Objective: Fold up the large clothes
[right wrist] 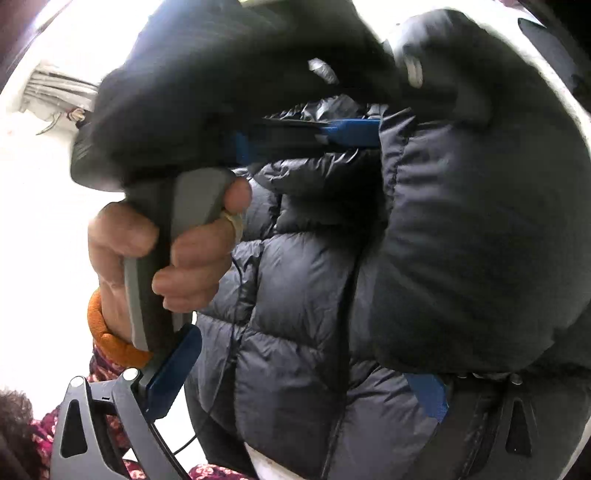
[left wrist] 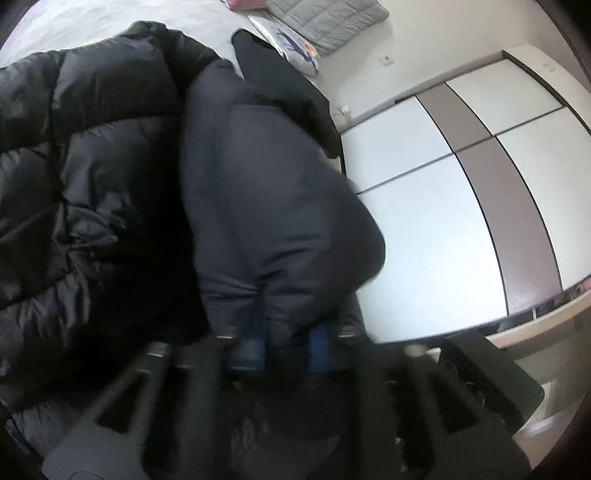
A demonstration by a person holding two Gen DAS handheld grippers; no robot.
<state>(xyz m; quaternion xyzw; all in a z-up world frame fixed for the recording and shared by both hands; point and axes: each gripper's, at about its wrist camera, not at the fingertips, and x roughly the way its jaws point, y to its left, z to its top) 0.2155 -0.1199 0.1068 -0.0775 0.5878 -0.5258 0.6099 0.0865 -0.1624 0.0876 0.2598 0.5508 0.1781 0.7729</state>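
A large black quilted puffer jacket lies on a bed. My left gripper is shut on one dark sleeve and holds it lifted over the jacket body. In the right wrist view the jacket body fills the middle and the sleeve hangs at the right. The left gripper shows there too, held by a hand, its blue pads pinching the sleeve. My right gripper is open, its blue pads spread on either side of the jacket's lower part.
The light bedsheet lies under the jacket, with a grey quilted pillow and a printed cushion at the head. A white and brown wardrobe stands right of the bed. The person's floral sleeve is at lower left.
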